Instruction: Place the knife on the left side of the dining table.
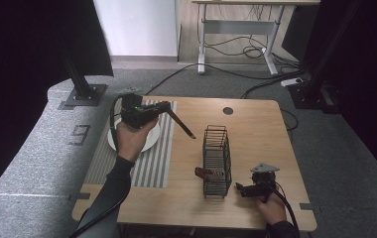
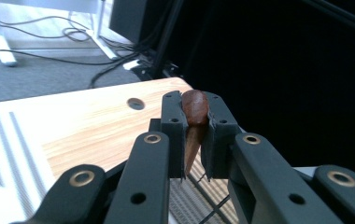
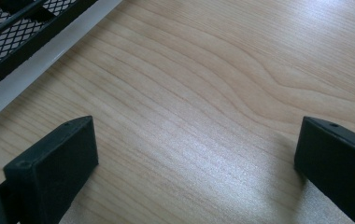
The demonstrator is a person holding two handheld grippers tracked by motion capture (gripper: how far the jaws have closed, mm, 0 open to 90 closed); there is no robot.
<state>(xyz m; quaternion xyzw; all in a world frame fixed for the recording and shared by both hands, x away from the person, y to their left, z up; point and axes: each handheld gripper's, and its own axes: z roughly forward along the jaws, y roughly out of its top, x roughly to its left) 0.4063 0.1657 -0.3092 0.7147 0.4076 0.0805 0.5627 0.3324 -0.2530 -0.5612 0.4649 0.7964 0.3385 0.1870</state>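
Brown wooden utensil (image 2: pixel 193 122) is being clamped by its handle end in the left gripper (image 1: pixel 169 110), slanting above the table (image 1: pixel 256 124) toward the wire rack (image 1: pixel 217 161), presumably for slotting in, while the right gripper (image 3: pixel 196 154) is resting wide and holding nothing near the rack's right side.

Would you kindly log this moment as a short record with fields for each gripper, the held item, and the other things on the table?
left gripper: shut on a brown wooden utensil, held above the table
brown wooden utensil: long and slim, its free end slanting down toward the rack
right gripper: open, nothing between the jaws, low over bare wood beside the rack
wire rack: black, upright on the table, another brown item at its near left side
white plate: on the striped mat, partly under the left hand
table: light wood
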